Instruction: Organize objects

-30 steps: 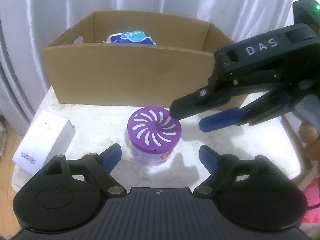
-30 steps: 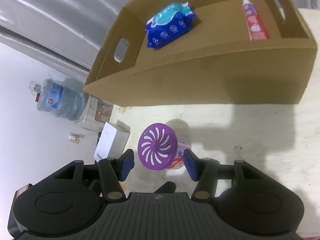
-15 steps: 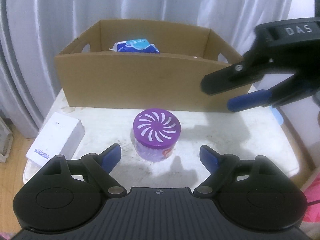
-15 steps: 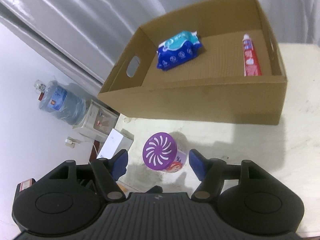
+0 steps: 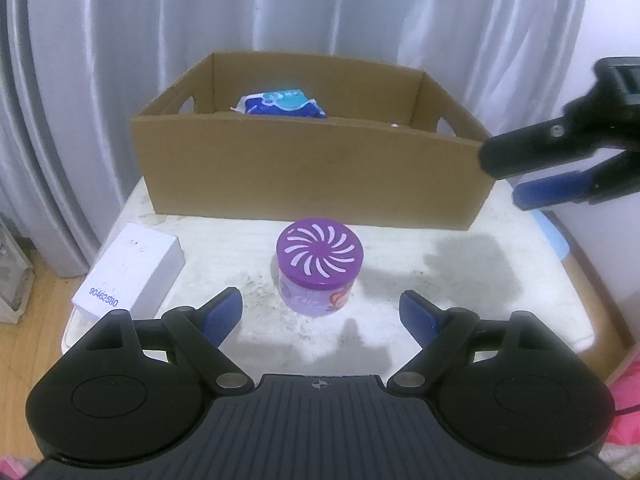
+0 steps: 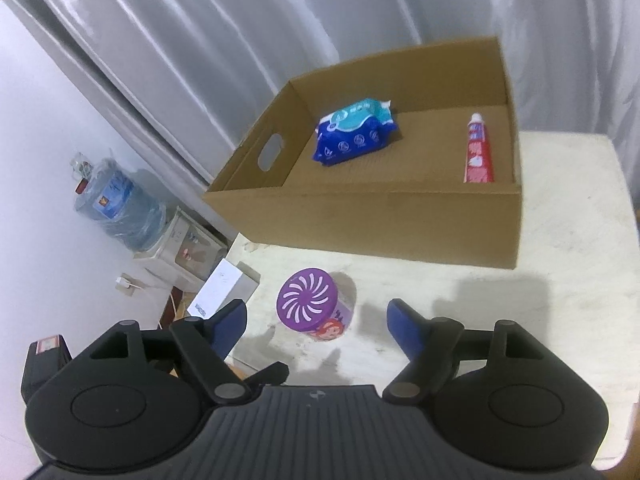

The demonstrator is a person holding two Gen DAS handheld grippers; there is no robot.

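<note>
Cardboard box [image 5: 312, 172] wall hides toothpaste [image 6: 478, 152] — right tongs [image 5: 516, 178] cut off.

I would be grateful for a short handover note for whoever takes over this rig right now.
Left gripper: open, empty.
Right gripper: jaws just been opening, nothing between them, clear of the table.
In the cardboard box: blue wipes pack and toothpaste tube.
Still out on the table: purple-lidded jar, upright in front of the box, and the white carton at the table's left edge.
Left to do: box the jar, then probably the carton.
</note>
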